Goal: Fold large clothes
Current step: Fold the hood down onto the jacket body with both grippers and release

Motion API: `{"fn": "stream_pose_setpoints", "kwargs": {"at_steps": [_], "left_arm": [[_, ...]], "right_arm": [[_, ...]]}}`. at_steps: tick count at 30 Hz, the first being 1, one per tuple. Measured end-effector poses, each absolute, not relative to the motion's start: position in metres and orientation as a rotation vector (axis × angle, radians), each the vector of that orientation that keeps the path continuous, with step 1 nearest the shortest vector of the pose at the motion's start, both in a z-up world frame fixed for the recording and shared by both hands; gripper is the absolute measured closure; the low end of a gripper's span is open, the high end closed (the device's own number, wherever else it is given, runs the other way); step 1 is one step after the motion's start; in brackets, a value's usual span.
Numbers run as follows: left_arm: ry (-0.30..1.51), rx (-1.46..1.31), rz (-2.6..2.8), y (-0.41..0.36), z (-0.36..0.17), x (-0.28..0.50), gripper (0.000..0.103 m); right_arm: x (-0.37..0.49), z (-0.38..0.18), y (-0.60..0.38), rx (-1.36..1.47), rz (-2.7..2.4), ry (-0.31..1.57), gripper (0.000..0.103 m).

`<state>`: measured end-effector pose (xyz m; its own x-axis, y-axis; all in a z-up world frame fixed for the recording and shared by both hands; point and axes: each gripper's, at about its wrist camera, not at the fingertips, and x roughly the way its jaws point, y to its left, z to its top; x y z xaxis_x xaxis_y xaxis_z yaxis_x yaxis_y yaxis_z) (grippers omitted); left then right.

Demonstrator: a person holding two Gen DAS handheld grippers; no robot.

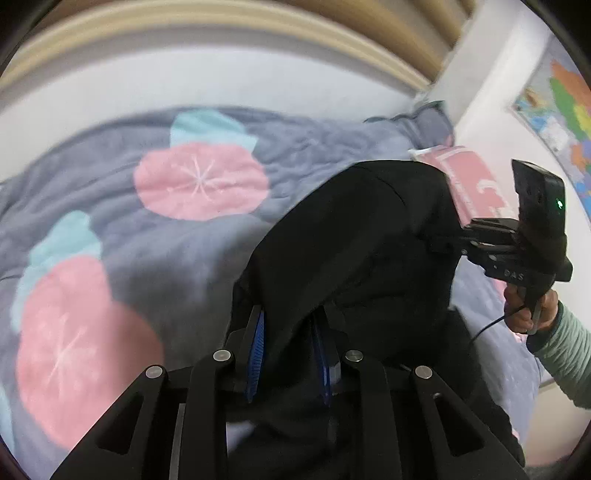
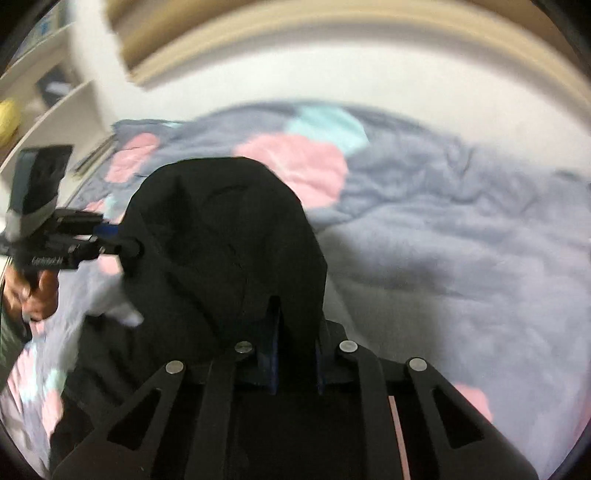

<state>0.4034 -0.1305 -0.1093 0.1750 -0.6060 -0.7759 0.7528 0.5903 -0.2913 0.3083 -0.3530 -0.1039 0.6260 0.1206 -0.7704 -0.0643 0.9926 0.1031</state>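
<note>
A large black garment [image 1: 351,229] is lifted off the bed and hangs bunched between both grippers. In the left wrist view, my left gripper [image 1: 289,315] has its blue pads [image 1: 256,354] pressed on a fold of the black cloth. The right gripper [image 1: 441,245] bites into the garment's far right edge, held by a hand [image 1: 524,314] in a green striped sleeve. From the right wrist, the black garment [image 2: 221,229] fills the centre, and my right gripper [image 2: 297,321] is shut on its near edge. The left gripper [image 2: 127,251] grips the cloth at the left.
A grey fleece blanket [image 1: 177,251] with pink and teal round patterns covers the bed below. A beige headboard [image 1: 221,26] runs along the far side. A pink package [image 1: 465,177] lies at the right, near a colourful wall map [image 1: 565,107]. White shelves [image 2: 44,92] stand at the left.
</note>
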Motion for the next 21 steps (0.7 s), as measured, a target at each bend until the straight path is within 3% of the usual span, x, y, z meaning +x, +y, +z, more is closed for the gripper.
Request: {"fn": "stream_pose_setpoints", "kwargs": {"at_steps": [5, 11, 16, 21], "left_arm": [[0.952, 0.158, -0.952, -0.083, -0.071, 0.313, 0.078], [1.003, 0.145, -0.939, -0.039, -0.076, 0.200, 0.078], [1.133, 0.117, -0.875, -0.006, -0.120, 0.111, 0.078], [1.240, 0.053, -0.762, 0.014, -0.151, 0.089, 0.078]], "right_arm": [[0.218, -0.067, -0.299, -0.065, 0.086, 0.840, 0.086], [0.106, -0.059, -0.249, -0.203, 0.077, 0.850, 0.086], [0.037, -0.102, -0.219, -0.198, 0.108, 0.977, 0.086], [0.004, -0.176, -0.213, -0.069, 0.082, 1.187, 0.086]]}}
